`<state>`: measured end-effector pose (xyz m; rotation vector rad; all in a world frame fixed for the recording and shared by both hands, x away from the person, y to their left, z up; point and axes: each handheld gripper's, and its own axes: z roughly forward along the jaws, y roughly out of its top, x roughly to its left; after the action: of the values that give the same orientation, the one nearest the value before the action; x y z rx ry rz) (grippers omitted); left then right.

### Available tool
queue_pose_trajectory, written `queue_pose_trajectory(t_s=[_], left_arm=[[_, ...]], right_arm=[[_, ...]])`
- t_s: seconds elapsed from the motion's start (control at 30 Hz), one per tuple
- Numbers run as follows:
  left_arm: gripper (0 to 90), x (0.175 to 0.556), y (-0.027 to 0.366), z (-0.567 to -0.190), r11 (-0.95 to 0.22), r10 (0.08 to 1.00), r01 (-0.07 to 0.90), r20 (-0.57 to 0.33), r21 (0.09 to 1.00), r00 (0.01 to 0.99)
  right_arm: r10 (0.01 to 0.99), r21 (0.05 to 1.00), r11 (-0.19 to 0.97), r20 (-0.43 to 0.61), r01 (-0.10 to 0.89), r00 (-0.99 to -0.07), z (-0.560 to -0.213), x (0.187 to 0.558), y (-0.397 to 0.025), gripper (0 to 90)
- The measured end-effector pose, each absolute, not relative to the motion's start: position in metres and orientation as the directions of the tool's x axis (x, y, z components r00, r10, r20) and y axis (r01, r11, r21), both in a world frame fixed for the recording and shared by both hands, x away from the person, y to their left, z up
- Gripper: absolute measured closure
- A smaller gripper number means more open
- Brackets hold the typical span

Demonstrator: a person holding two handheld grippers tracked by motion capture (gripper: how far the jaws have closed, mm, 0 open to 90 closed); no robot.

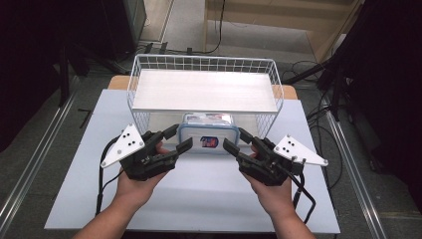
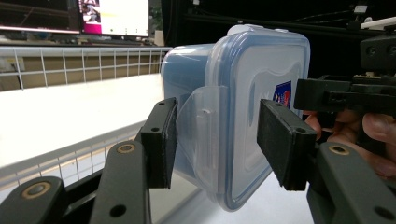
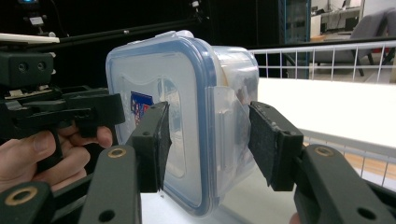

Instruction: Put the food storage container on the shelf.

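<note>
A clear lidded food container stands on the surface's middle, against the wire basket's front edge. The left gripper and right gripper flank its side latches, jaws wide, not clamping.

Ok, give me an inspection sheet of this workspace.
Surface: pale table, bare in front.
Job's things: clear box with blue-rimmed lid, standing on edge by the wire basket; side latches flipped out.
Clutter: white board across the basket.
Grippers: left gripper and right gripper open, jaws straddling the box's two latched sides, not clamped.
Cables: one trails from each gripper; more on the floor at right.
Surroundings: dark curtains, floor rails, a lit screen behind.
</note>
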<state>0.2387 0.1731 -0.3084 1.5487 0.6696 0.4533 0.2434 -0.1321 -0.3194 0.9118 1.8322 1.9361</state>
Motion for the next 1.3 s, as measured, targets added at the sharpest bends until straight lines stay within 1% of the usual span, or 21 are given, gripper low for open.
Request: queue_pose_trajectory(t_s=[0.23,0.37,0.7,1.0,1.3], left_arm=[[49.4,0.246,0.174,-0.299,0.002,0.651,0.116,-0.089,0.993,0.754],[49.4,0.252,0.174,-0.298,0.006,0.648,0.127,-0.101,0.992,0.754],[49.3,0.281,0.179,-0.294,0.025,0.643,0.151,-0.131,0.988,0.754],[49.1,0.304,0.179,-0.291,0.014,0.644,0.149,-0.123,0.989,0.755],[49.0,0.326,0.181,-0.295,0.037,0.651,0.174,-0.156,0.984,0.743]], right_arm=[[0.634,0.979,-0.125,0.205,0.164,-0.746,-0.308,0.249,-0.132,50.9],[0.634,0.977,-0.122,0.211,0.173,-0.744,-0.306,0.253,-0.131,50.9],[0.641,0.973,-0.115,0.228,0.202,-0.732,-0.299,0.281,-0.127,50.9],[0.647,0.970,-0.121,0.237,0.210,-0.725,-0.296,0.301,-0.126,50.9],[0.647,0.967,-0.115,0.248,0.229,-0.721,-0.297,0.328,-0.122,50.9]])
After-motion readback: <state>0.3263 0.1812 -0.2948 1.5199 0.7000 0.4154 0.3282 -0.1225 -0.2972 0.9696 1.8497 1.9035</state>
